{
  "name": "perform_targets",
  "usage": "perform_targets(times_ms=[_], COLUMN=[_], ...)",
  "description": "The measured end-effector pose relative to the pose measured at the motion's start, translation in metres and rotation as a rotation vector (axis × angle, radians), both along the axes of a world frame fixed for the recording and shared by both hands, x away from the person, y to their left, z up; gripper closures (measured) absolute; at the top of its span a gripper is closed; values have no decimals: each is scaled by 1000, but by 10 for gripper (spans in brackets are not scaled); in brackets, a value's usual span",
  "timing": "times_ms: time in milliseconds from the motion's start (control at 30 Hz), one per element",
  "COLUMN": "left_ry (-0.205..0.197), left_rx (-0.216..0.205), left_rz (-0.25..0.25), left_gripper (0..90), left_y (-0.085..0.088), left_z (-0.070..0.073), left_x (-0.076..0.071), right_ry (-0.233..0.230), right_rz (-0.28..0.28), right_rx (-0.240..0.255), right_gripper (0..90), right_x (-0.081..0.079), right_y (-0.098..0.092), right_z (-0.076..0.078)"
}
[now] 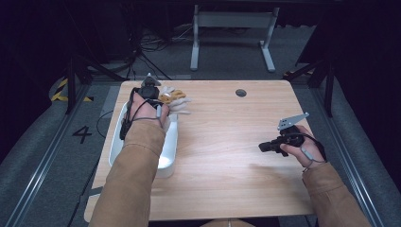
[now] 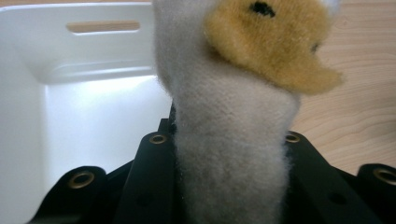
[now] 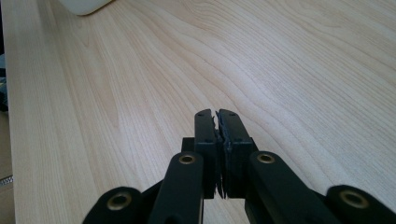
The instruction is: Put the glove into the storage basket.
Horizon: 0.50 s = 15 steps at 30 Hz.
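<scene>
While the left tool (image 1: 150, 90) clamps one plush toy (image 1: 174, 98), cream body with a yellow-orange patch, the toy sits in the upper left of the high view, at the far end of the single white bin (image 1: 169, 156) and sticking out to the right over the bench (image 1: 227, 142). In the left gripper view the plush toy (image 2: 229, 140) is pinched between the jaws at centre frame, with the white bin (image 2: 93, 93) filling the left half; one slot handle shows in its wall at upper left. Bench wood at right.

One right tool (image 1: 270, 146) at right centre of the high view, well apart from toy and bin, hovering over bare bench. In the right gripper view the right tool (image 3: 219, 122) has jaws nearly together, pads almost touching, nothing between them; bin corner at top left.

Count: two tools, one toy, one bin, one dark round hole (image 1: 241, 92) in the bench top. A brown sleeve (image 1: 135, 175) covers much of the bin. Behind the bench: grey floor, white frame legs (image 1: 231, 33), a painted 4 (image 1: 81, 134) at left.
</scene>
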<state>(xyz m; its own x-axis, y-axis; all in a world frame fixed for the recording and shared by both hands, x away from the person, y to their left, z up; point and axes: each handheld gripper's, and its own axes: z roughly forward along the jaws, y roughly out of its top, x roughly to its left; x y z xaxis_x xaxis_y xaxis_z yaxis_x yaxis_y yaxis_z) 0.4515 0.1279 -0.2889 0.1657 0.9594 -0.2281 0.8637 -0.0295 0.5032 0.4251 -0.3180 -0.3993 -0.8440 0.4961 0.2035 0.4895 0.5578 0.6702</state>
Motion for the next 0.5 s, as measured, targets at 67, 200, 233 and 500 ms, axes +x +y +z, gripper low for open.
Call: perform_targets(times_ms=[67,200,233,500], left_ry=[2,5,5,22], left_rx=[-2,3,3,-5], left_rz=[9,38,38,72], left_gripper=[716,716,716,715], left_y=[5,16,16,32], left_z=[1,3,3,5], left_x=[-1,-5,-5,-10], right_ry=[1,1,1,0], right_rz=[0,0,0,-5], right_rx=[-3,-4,-5,-8], right_gripper=[877,878,879,874], right_x=[0,0,0,-1], right_y=[0,1,1,0], right_z=[0,0,0,0])
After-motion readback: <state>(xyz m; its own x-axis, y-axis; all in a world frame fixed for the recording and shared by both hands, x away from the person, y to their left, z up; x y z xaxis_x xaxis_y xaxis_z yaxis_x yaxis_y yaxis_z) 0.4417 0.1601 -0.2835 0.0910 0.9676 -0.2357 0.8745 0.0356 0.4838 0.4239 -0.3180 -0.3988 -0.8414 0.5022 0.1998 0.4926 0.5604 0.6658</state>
